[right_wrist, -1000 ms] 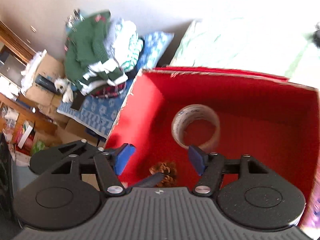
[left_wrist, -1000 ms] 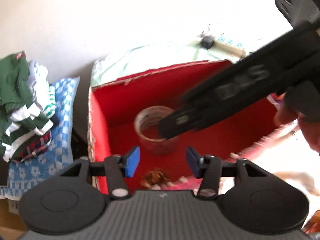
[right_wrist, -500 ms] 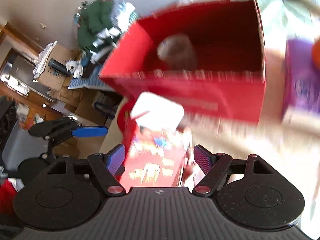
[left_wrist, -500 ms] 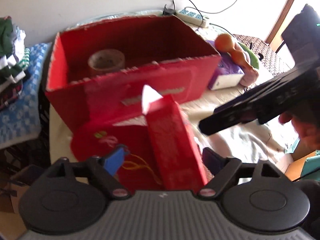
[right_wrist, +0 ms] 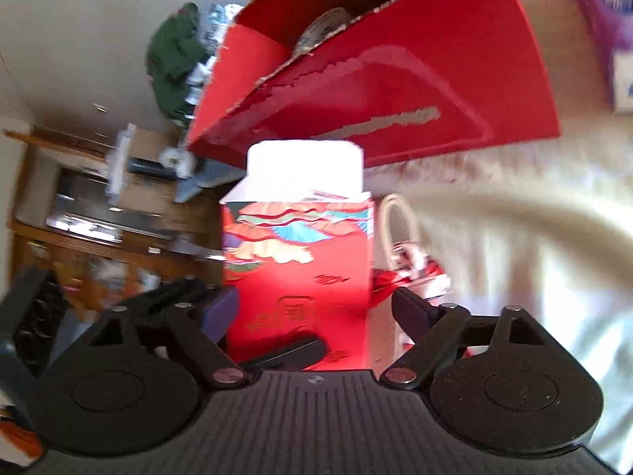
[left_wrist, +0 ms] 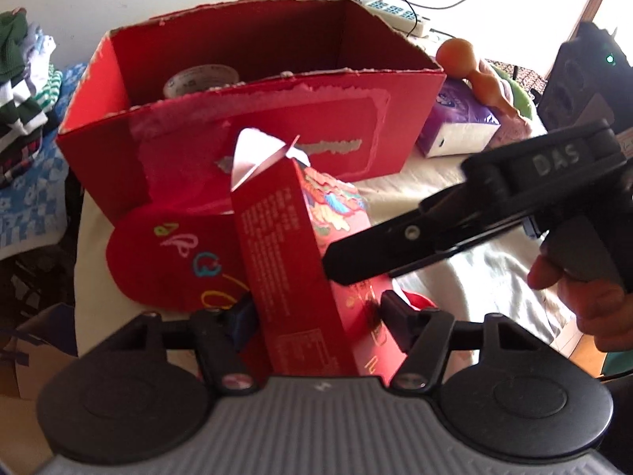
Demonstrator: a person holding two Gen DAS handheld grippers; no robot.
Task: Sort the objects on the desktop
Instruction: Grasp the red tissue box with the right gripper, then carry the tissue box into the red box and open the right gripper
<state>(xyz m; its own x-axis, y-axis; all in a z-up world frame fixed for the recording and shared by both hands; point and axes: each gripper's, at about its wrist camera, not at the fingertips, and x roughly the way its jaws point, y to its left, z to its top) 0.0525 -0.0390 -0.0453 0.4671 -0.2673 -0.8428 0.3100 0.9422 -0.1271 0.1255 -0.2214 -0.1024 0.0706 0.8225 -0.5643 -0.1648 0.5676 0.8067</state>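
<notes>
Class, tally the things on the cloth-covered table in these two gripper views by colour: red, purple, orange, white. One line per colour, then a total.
Red: 3, the big open box, the tall printed carton, the round flat piece
Purple: 1, the tissue pack
Orange: 1, the gourd-shaped toy
White: 1, the power strip
Total: 6

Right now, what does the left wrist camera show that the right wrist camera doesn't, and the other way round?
Only the left view shows the orange gourd, the power strip, the red hat, and the right gripper seen from the side with the hand holding it. Only the right view shows the wooden shelf and a white loop beside the carton. Both show the red carton between their fingers, the red box, the tape roll, the clothes pile and the purple pack.
</notes>
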